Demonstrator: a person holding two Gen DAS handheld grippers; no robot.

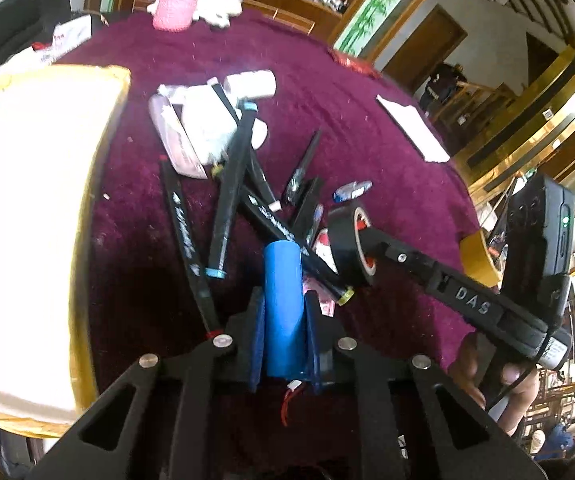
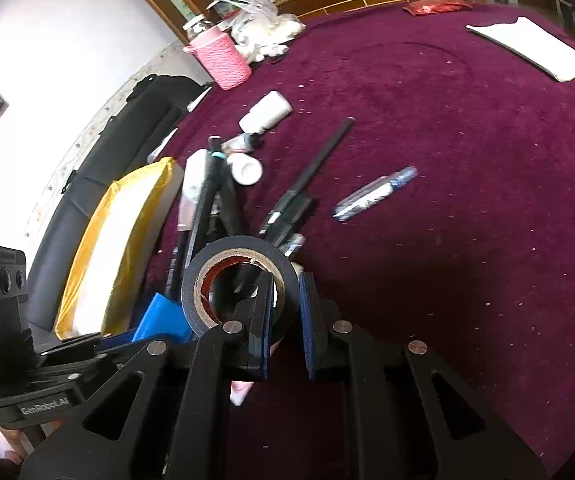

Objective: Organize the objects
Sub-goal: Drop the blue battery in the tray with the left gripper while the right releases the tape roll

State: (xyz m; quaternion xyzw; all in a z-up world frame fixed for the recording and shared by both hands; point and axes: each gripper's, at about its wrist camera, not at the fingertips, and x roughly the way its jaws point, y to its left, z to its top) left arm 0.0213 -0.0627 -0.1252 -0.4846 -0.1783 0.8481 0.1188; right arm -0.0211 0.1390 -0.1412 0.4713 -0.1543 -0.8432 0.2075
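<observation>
My left gripper is shut on a blue cylinder battery with thin wires at its rear, held over a pile of black marker pens. My right gripper is shut on the rim of a black tape roll, held just above the same pile; the roll also shows in the left wrist view. The blue battery shows beside it in the right wrist view. White bottles and a small pen-like tube lie on the purple cloth.
A yellow-rimmed white box stands at the left of the pile. A pink woven cup and a plastic bag stand at the table's far edge. A folded white cloth lies far right. A black sofa borders the table.
</observation>
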